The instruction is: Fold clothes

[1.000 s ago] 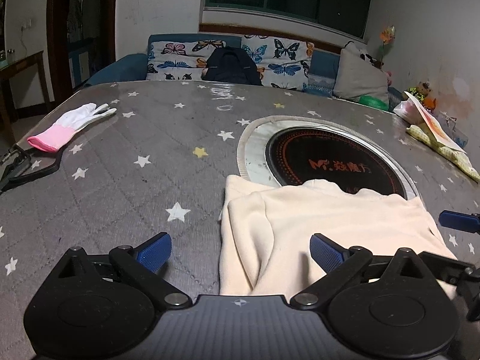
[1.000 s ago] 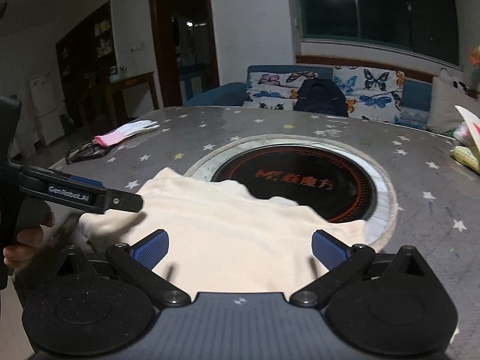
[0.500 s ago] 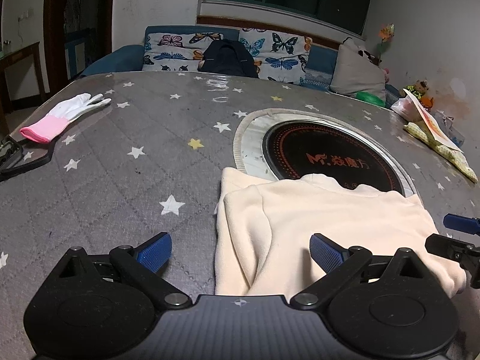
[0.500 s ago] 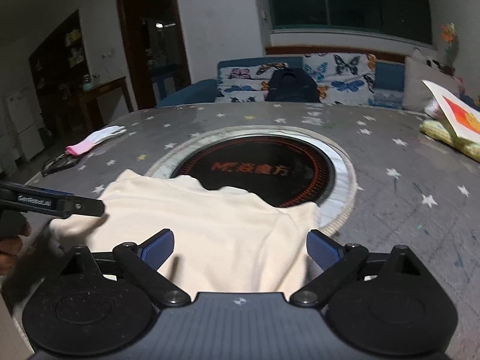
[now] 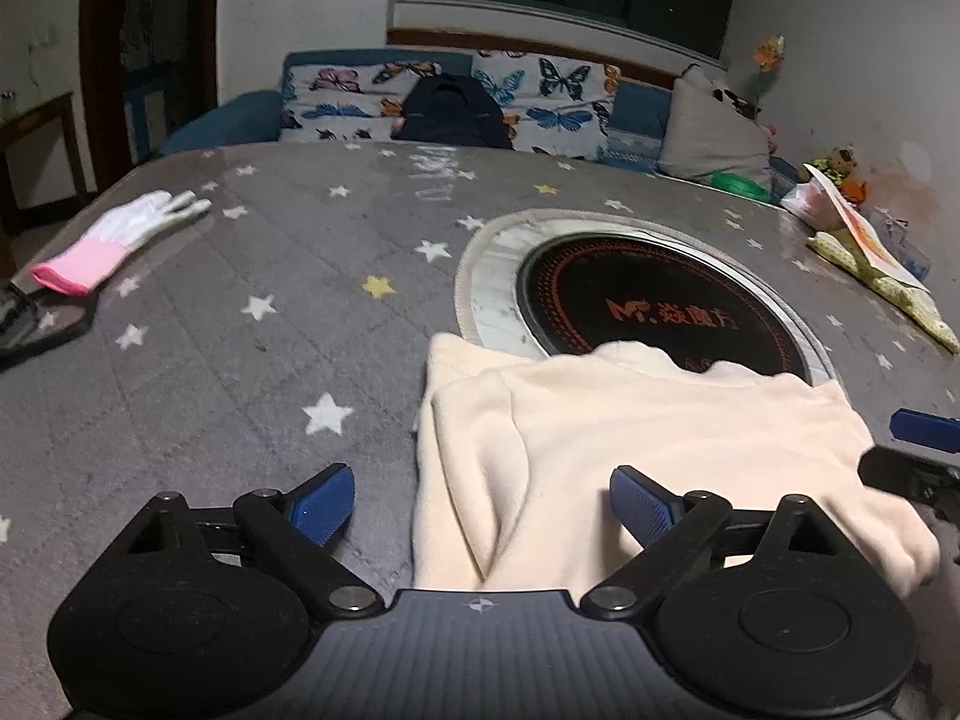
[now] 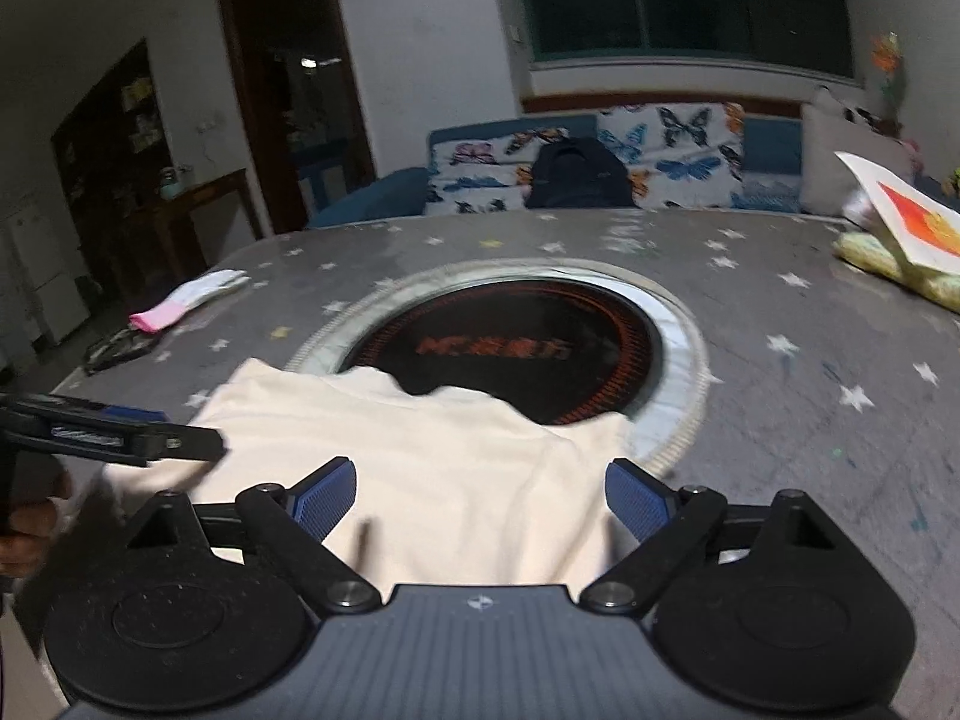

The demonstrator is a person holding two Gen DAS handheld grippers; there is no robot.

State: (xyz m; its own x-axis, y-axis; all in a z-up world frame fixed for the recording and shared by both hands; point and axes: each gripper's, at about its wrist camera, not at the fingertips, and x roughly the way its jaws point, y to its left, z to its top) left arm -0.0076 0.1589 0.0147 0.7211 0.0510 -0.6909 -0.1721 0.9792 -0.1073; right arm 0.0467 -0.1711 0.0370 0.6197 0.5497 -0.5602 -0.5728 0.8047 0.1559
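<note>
Cream garment (image 5: 630, 438) far edge overlaps burner ring (image 5: 648, 300) | both hand-held grippers (image 5: 480, 501) (image 6: 480, 498) spread wide, gripping nothing

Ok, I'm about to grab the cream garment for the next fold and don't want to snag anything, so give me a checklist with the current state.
1. Left gripper open: ok, fingers spread wide.
2. Right gripper open: ok, also spread.
3. Cream garment between each gripper's fingers: ok in both views.
4. Garment flat: not ok, far edge rumpled over the round cooktop.
5. Glove away from the garment: ok, far left on the table.
6. Near hem visible: cannot tell, hidden under the grippers.
</note>
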